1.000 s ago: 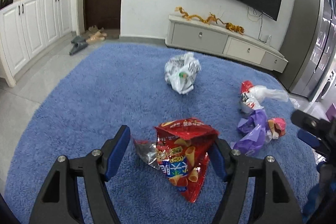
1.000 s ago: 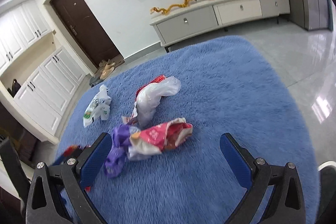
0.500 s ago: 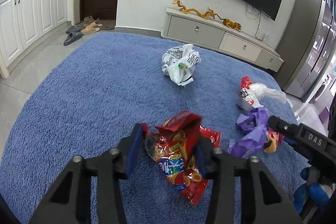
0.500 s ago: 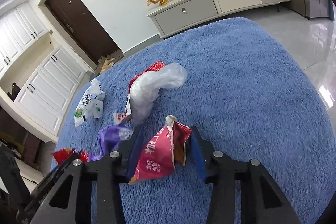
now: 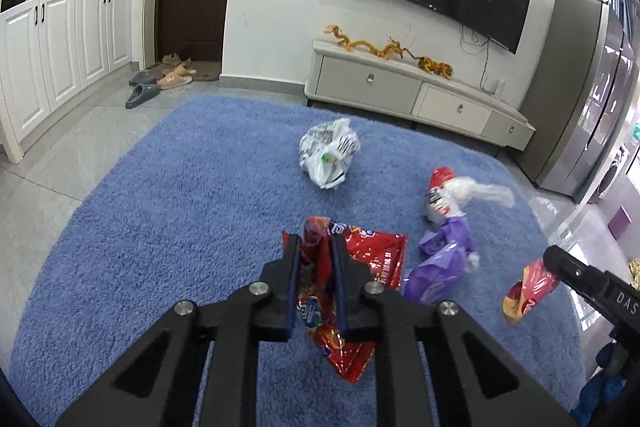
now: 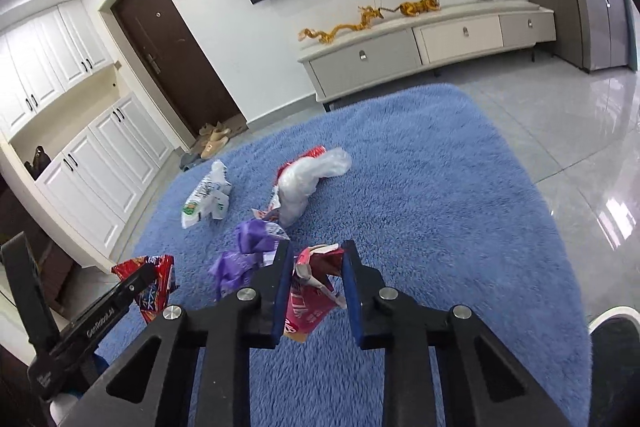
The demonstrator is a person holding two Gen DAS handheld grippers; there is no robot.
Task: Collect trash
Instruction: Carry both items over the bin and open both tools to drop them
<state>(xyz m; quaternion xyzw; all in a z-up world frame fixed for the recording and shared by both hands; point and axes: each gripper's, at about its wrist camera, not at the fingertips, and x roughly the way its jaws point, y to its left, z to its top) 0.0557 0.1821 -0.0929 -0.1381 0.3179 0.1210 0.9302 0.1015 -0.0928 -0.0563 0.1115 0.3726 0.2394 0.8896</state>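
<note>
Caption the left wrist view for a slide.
Left gripper shut on red chip bag; three more wrappers lie on the blue rug.

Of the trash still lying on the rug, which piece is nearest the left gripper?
The purple wrapper, crumpled just right of the left gripper. The white printed bag and the clear bag lie farther off.

Bright ceiling lighting, glare on tiled floor (image 6: 580,155), fisheye-warped dark corners.

Between your left claw's blue pads (image 5: 293,287) sits a red snack bag (image 5: 372,255); beyond it, purple wrapper (image 5: 440,267), black-printed white bag (image 5: 330,157), blue rug (image 5: 160,207).
</note>
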